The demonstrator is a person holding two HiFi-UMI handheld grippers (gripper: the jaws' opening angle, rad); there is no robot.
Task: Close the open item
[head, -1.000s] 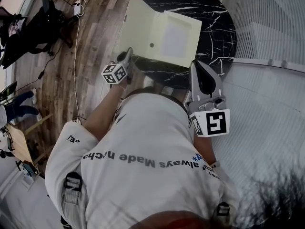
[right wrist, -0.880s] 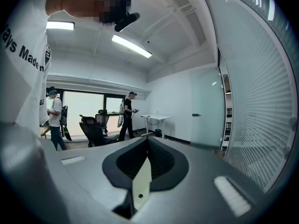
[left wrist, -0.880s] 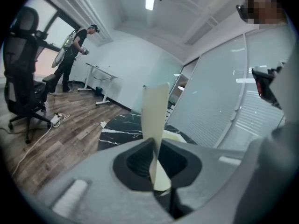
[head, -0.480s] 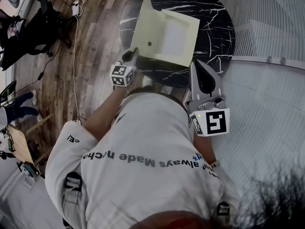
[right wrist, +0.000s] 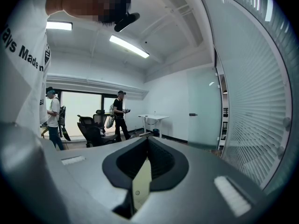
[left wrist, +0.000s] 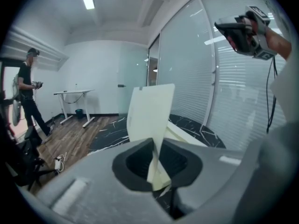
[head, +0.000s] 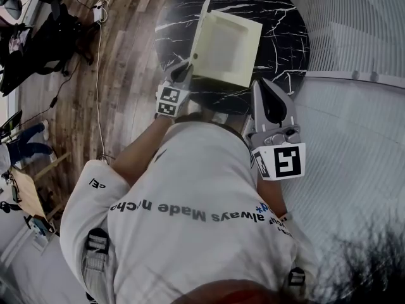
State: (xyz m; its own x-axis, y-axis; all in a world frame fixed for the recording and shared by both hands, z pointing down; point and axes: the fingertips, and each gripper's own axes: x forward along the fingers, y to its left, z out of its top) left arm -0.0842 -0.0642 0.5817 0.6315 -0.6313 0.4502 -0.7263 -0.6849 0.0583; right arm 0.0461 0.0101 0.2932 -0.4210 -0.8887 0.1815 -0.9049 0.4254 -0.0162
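On the round table (head: pixel 285 37), whose top is black stone with thin white veins and a smooth, slightly shiny surface, lies a pale cream box (head: pixel 228 49). It is at the side of the table nearest the person. The box is a shallow square tray with a raised rim and a matte surface like cardboard. Its flat lid (head: pixel 202 24) stands almost upright along the tray's left side, so the box is not yet closed. A small round dot is near the lid's lower edge. To the left of the table the floor (head: pixel 126 56) is of brown wooden planks with a white cable lying on it. To the right of the table is a glass wall (left wrist: pixel 233 92) covered with fine horizontal blinds. Far behind the table, a person (left wrist: pixel 28 92) stands near a white desk (left wrist: pixel 74 94), under long ceiling lamps. The left gripper (head: pixel 183 75) is at the table's near-left edge, and its grey jaws pinch the thin lower edge of the lid. They have just been opening a little, but the lid is between them and they hold it. The right gripper (head: pixel 261 86) is at the table's near-right edge, beside the box and not touching it. Its jaws are together at the tips and grip nothing.
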